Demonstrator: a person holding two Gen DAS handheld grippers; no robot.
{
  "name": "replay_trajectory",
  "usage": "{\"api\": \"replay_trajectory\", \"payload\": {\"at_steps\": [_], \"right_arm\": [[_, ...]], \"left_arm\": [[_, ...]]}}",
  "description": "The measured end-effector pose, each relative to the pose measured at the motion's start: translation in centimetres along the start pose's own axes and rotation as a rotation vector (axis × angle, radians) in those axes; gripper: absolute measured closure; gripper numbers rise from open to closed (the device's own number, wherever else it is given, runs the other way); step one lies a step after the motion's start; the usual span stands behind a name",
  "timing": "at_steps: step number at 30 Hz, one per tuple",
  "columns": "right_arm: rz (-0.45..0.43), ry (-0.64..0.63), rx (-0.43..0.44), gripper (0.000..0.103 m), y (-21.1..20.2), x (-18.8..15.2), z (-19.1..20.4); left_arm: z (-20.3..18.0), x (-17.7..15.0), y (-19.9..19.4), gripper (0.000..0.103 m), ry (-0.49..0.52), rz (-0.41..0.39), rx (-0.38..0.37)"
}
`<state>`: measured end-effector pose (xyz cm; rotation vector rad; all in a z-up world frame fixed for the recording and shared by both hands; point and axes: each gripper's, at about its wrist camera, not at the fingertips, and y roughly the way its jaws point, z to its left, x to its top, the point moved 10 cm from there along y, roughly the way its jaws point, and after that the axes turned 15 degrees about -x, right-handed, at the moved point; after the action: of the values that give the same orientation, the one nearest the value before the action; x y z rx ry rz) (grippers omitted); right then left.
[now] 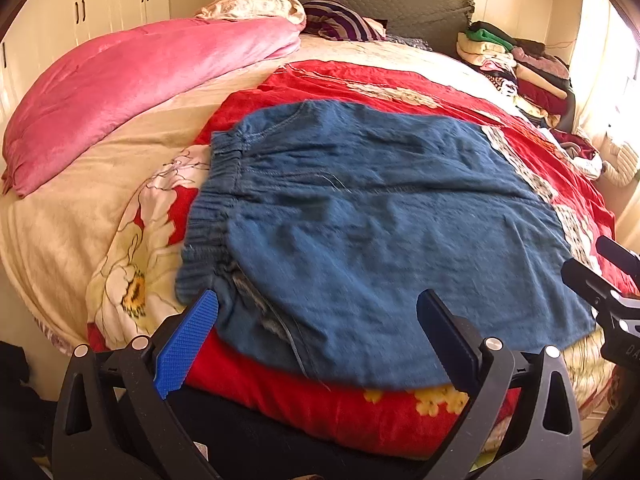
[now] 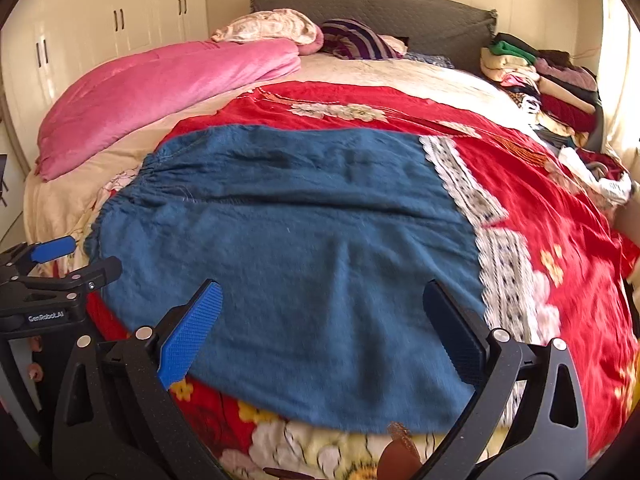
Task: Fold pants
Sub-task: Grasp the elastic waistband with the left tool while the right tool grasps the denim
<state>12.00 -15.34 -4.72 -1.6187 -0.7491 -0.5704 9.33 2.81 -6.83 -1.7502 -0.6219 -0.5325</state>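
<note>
Blue denim pants [image 1: 372, 216] lie spread flat on the red floral blanket [image 2: 540, 184], near edge of the bed, elastic waistband toward the left edge, lace-trimmed hems toward the right. Left gripper [image 1: 318, 336] and right gripper [image 2: 322, 320] both spread wide, holding nothing, hovering over the pants' near edge. Pink quilt [image 1: 132, 84] along far-left edge, stacked clothes [image 2: 552, 88] at far-right corner.

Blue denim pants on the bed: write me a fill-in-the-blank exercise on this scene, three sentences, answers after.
1. The blue denim pants lie spread on a ____ floral blanket.
2. Both the left gripper and the right gripper have their jaws ____.
3. The folded plush quilt lying left of the pants is ____ in colour.

Missing words: red; open; pink
</note>
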Motion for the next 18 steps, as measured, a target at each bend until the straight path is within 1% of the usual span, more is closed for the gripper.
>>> {"api": "replay_trajectory", "payload": {"at_steps": [2, 8, 14, 18], "right_arm": [[0.004, -0.007, 0.02, 0.008, 0.6, 0.8, 0.5], [0.003, -0.023, 0.033, 0.008, 3.0, 3.6, 1.6], [0.008, -0.032, 0.024, 0.008, 6.0, 6.7, 2.3], [0.005, -0.053, 0.016, 0.008, 7.7, 8.3, 2.9]], "left_arm": [[0.6, 0.6, 0.2, 0.004, -0.009, -0.005, 0.007], [3.2, 2.6, 1.3, 0.004, -0.038, -0.004, 0.038], [6.2, 5.5, 2.8, 0.004, -0.087, 0.0, 0.057], [7.6, 7.9, 3.7, 0.004, -0.093, -0.008, 0.077]]}}
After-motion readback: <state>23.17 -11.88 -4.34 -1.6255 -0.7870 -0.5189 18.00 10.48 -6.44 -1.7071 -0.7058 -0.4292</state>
